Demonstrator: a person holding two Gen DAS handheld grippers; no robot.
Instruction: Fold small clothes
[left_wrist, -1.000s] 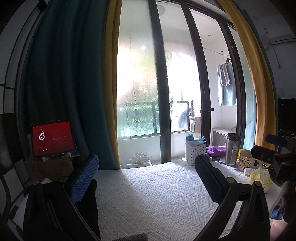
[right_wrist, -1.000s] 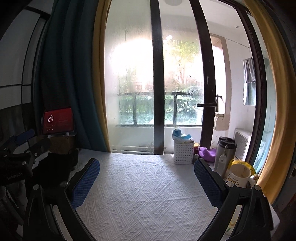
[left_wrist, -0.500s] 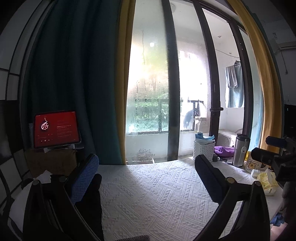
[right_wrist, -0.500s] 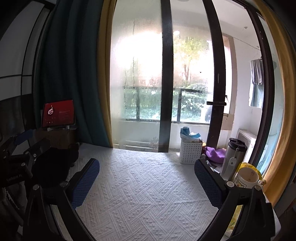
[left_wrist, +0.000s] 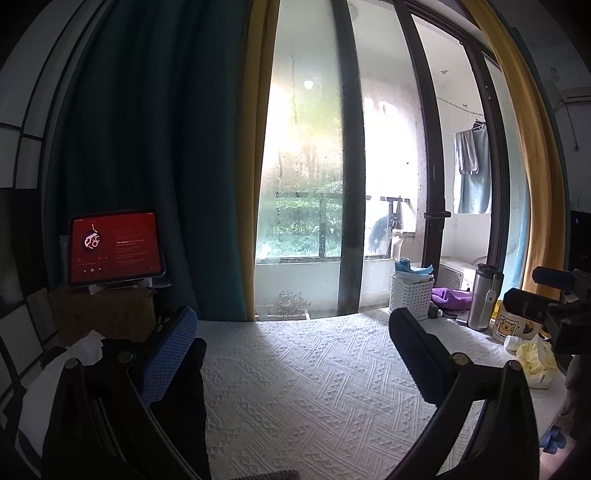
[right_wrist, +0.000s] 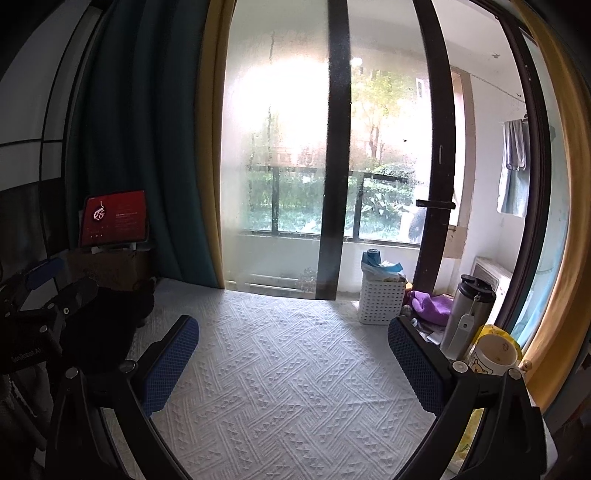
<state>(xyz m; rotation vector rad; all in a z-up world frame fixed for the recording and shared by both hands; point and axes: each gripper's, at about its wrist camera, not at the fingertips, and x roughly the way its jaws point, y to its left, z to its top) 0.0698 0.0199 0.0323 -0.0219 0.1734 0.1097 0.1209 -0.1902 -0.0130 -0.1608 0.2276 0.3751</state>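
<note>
A dark black garment (left_wrist: 184, 398) lies bunched at the left edge of the white textured tablecloth (left_wrist: 303, 384), beside my left gripper's left finger. It also shows as a black heap in the right wrist view (right_wrist: 107, 325), far left. My left gripper (left_wrist: 291, 350) is open and empty above the cloth. My right gripper (right_wrist: 291, 358) is open and empty above the middle of the tablecloth (right_wrist: 280, 387). Each gripper appears at the other view's edge.
A white basket (right_wrist: 382, 302), purple cloth (right_wrist: 430, 306), steel flask (right_wrist: 467, 317) and mug (right_wrist: 493, 356) crowd the table's right side. A red-screened tablet (left_wrist: 114, 253) stands on a box at the left. Glass doors and curtains stand behind the table.
Both wrist views have swung a little to the left, so the window and tablet shifted right in view. Both grippers stay open and empty.
</note>
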